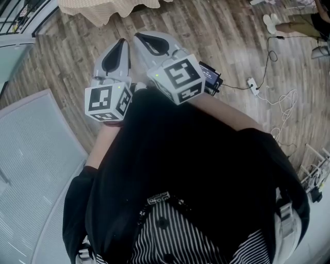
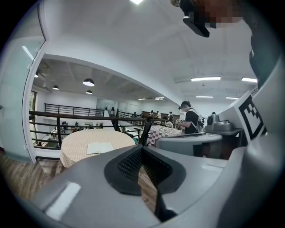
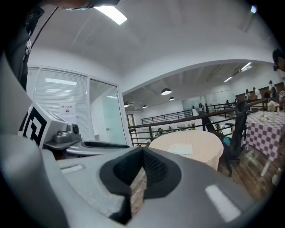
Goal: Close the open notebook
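The open notebook [image 2: 99,148] lies flat on a round table with a beige cloth [image 2: 75,151], some way ahead of both grippers. The right gripper view shows the notebook [image 3: 180,149] on the same table [image 3: 200,153]. In the head view only the table's edge [image 1: 98,13] shows at the top. My left gripper [image 1: 122,42] and right gripper [image 1: 138,36] are held side by side close to the person's chest, above the wooden floor. Both are shut with nothing between the jaws, seen on the left gripper [image 2: 142,149] and the right gripper [image 3: 142,150].
A black chair [image 3: 234,133] stands beside the round table, with a checked table [image 3: 267,127] beyond it. A railing [image 2: 67,116] runs behind. Cables and a power strip [image 1: 252,85] lie on the floor at right. A glass partition [image 1: 31,154] is at left. A person [image 2: 191,118] stands far off.
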The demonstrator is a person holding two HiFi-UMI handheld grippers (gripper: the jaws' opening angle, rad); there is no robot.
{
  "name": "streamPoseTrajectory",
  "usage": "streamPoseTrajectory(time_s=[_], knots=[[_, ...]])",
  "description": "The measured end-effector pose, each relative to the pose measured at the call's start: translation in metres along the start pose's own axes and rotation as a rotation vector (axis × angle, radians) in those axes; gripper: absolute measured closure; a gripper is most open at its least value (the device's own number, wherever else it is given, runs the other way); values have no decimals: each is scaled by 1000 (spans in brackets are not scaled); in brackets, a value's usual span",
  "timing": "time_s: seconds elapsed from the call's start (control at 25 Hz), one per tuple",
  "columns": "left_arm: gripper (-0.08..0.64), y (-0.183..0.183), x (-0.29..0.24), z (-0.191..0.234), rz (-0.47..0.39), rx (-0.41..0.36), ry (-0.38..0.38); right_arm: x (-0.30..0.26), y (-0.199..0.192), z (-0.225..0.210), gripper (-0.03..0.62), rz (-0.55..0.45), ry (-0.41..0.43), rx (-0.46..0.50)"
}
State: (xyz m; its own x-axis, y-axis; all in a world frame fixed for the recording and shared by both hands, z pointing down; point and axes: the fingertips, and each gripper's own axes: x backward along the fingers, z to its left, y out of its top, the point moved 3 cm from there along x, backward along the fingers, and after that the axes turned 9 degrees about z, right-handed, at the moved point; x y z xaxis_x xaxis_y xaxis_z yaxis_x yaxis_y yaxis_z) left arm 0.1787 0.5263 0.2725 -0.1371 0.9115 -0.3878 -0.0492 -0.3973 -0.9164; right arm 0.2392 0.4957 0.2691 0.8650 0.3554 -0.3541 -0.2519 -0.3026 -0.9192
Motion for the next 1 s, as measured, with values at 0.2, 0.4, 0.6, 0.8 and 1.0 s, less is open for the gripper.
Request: streamPoseTrajectory(time_s=[0.2,0.4,0.6,0.8,1.0], knots=[[563,8,-16,-21,24,-23,31,21,6,-20,591,-39,5,-2],[563,16,-28,-32,30,-44,20,24,4,-32,591,-31,25,-12],[563,15,-42,-28,43,-28,1,18,2,-46,591,-16,10,-34],[563,19,-59,-28,32,-59,-53,7,5,-57,591,-29,-26,-29],[563,35,-89,-13,23,-55,-80,-9,17,-82,591,-31,-67,-44]])
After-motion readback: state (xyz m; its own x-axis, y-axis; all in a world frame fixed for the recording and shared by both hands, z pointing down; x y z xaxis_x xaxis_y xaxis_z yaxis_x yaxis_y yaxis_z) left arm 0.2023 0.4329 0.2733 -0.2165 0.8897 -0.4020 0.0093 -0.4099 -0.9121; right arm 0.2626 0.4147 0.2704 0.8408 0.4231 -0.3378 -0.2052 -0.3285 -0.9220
